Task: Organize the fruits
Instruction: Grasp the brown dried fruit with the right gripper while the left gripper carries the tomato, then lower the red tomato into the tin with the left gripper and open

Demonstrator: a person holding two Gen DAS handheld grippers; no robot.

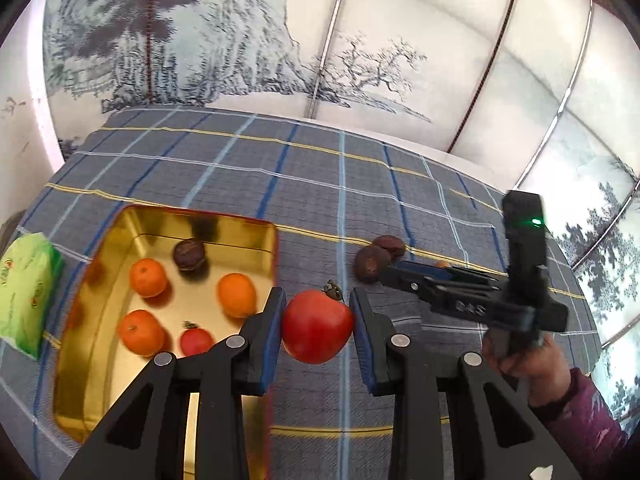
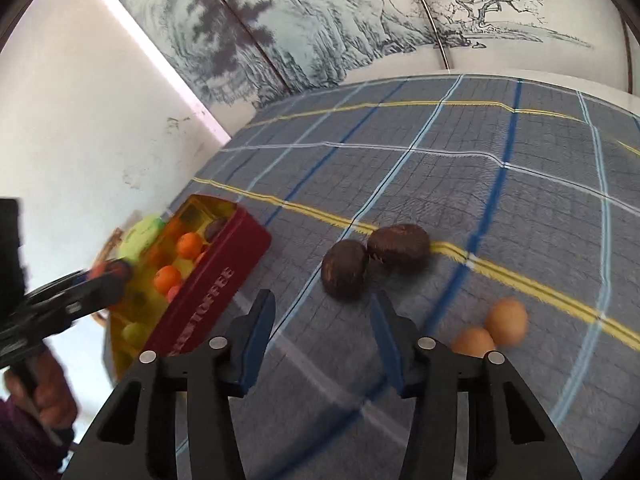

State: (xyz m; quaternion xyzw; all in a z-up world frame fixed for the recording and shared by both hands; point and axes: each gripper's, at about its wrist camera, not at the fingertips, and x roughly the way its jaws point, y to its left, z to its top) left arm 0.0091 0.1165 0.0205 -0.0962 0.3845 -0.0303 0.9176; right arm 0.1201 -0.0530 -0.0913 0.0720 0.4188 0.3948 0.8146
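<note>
The gold-lined tin (image 1: 256, 229) sits on the grey checked cloth (image 1: 320, 184) and serves as the marker for everything else. Just beside its near right wall, the left gripper (image 1: 318, 326) is clenched on a red tomato (image 1: 318, 326), lifted clear of the cloth and not yet over the tin. Inside the tin lie three oranges (image 1: 148, 277), a small tomato (image 1: 196, 340) and one dark brown fruit (image 1: 189, 254). Against the tin's far left side rests a green packet (image 1: 28, 292). Well to the right of the tin, two more dark brown fruits (image 2: 376, 258) lie touching each other on a yellow stripe, and farther right again sit two pale tan round ones (image 2: 492, 330). The right gripper (image 2: 324, 340) hangs just short of the brown pair, jaws parted with nothing between them. A hand (image 1: 520, 354) in a maroon sleeve holds it.
</note>
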